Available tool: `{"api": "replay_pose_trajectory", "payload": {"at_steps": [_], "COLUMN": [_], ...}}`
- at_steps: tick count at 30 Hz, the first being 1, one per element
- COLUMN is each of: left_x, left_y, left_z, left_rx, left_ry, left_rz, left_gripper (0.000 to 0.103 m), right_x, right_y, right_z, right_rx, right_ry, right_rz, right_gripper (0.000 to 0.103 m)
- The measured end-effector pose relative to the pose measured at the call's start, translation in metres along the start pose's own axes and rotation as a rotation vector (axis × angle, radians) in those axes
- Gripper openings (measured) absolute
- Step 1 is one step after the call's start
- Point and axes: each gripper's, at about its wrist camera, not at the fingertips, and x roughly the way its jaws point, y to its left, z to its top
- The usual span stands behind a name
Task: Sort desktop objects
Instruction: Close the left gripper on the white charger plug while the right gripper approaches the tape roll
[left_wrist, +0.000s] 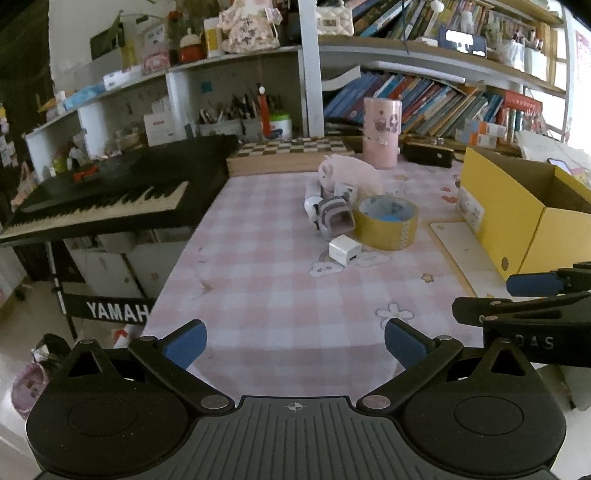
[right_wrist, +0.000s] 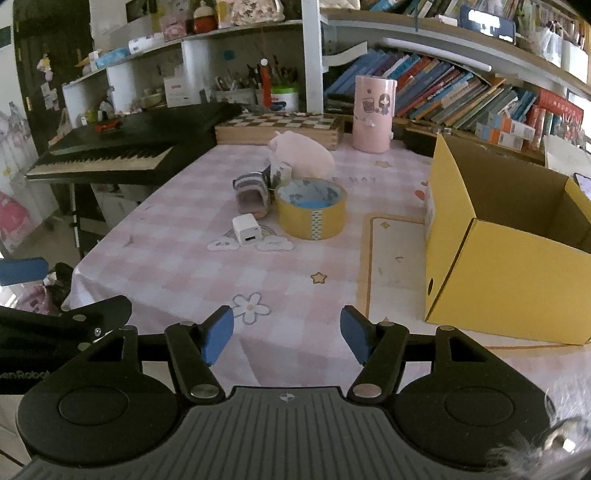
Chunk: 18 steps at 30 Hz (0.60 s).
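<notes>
A yellow tape roll (left_wrist: 387, 223) (right_wrist: 311, 207), a white charger cube (left_wrist: 344, 249) (right_wrist: 248, 229), a grey striped small pouch (left_wrist: 335, 218) (right_wrist: 252, 195) and a pink plush pig (left_wrist: 351, 172) (right_wrist: 301, 151) lie grouped mid-table on the pink checked cloth. An open yellow cardboard box (left_wrist: 517, 206) (right_wrist: 506, 243) stands at the right. My left gripper (left_wrist: 295, 341) is open and empty above the near table edge. My right gripper (right_wrist: 287, 336) is open and empty, near the box's front corner, and its fingers (left_wrist: 532, 284) show at the right of the left wrist view.
A black Yamaha keyboard (left_wrist: 107, 199) (right_wrist: 110, 151) stands left of the table. A wooden chessboard box (left_wrist: 288, 155) (right_wrist: 277, 127) and a pink cylinder (left_wrist: 381, 133) (right_wrist: 373, 112) stand at the back. Shelves of books (left_wrist: 436, 99) fill the wall behind.
</notes>
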Motion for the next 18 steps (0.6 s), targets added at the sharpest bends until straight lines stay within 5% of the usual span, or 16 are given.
{"api": "replay_pose_trajectory", "payload": {"at_steps": [18], "left_x": [0.055], "left_y": [-0.002], "left_z": [0.034], "left_rx": [0.013], "left_ry": [0.054], "left_rz": [-0.048], "left_gripper": [0.103], "right_x": [0.046], "right_y": [-0.022], "right_z": [0.036], "right_rx": [0.041], "right_ry": [0.011], "right_rz": [-0.005], "right_gripper": [0.066]}}
